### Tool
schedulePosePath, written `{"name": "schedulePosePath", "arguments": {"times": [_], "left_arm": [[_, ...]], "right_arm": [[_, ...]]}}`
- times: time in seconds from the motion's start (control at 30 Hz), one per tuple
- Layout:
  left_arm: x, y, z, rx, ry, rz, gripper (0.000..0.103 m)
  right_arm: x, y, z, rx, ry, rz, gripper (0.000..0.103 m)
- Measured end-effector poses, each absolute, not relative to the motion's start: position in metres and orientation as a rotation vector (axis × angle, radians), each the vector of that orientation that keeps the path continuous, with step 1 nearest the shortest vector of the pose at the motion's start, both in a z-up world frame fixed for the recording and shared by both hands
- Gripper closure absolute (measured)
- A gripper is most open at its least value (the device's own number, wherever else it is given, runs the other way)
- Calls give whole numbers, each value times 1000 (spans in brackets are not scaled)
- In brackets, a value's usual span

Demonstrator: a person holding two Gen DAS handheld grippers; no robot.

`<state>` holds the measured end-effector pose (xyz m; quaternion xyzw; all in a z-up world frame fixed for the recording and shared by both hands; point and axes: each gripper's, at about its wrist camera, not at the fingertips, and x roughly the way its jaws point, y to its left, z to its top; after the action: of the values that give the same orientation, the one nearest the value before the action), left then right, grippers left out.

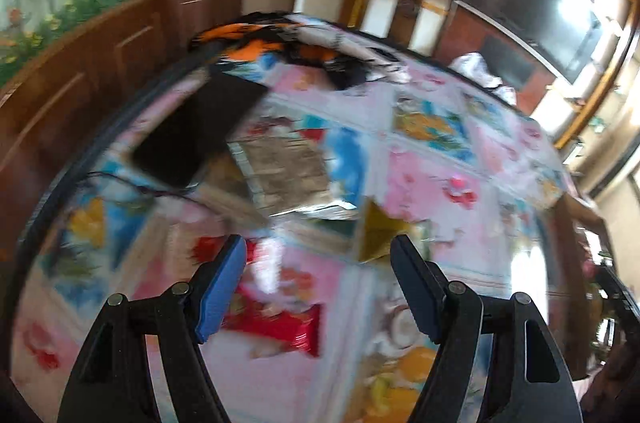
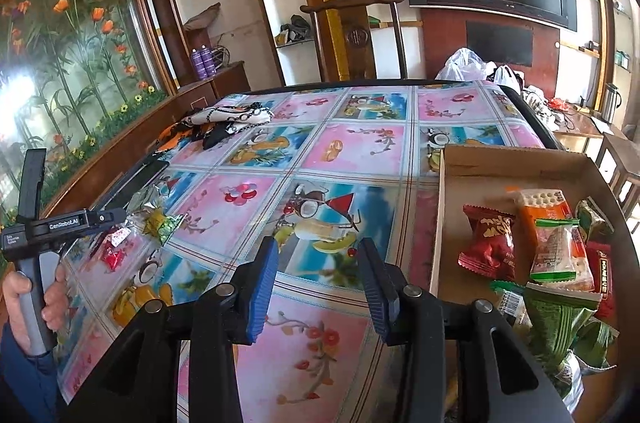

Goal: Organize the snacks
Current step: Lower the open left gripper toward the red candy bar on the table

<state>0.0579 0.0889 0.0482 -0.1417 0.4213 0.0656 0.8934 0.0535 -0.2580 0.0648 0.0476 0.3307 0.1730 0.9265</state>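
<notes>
In the blurred left wrist view my left gripper (image 1: 320,247) stands open just above the table. A red snack packet (image 1: 276,323) lies under and beside its blue left pad, apart from it. Beyond lie a silver-and-brown packet (image 1: 288,175) and a gold packet (image 1: 376,235). In the right wrist view my right gripper (image 2: 319,247) is open with nothing between its fingers. It hangs over the tablecloth, left of a cardboard box (image 2: 444,191). The box holds a red packet (image 2: 488,243), an orange one (image 2: 544,211), a clear one (image 2: 560,255) and a green one (image 2: 560,323).
A hand (image 2: 40,287) holds the left gripper's handle at the far left, near a yellow-green packet (image 2: 160,221) and a small red packet (image 2: 114,255). A black flat device (image 1: 196,131) and a patterned cloth (image 2: 228,117) lie at the table's far left. A wooden chair (image 2: 356,35) stands behind.
</notes>
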Motion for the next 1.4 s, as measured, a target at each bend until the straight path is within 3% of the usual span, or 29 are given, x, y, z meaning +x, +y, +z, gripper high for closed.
{"name": "schedulePosePath", "arguments": {"times": [0.27,0.47,0.7,1.1,1.4], "left_arm": [[34,103,34,-201,947,209,30],[34,93,21,-205,987,162,42],[20,49,30,-142,944,-67,42],[21,90,48,-320,923,-34,41],[61,66,43,-346,942,-114,41]], "right_arm": [[51,-256,66,93,674,368,59],[49,-255,67,93,667,369,59],[49,-256,68,97,665,369,59],[48,-257,68,97,663,371,58],[48,-255,67,89,671,371,58]]}}
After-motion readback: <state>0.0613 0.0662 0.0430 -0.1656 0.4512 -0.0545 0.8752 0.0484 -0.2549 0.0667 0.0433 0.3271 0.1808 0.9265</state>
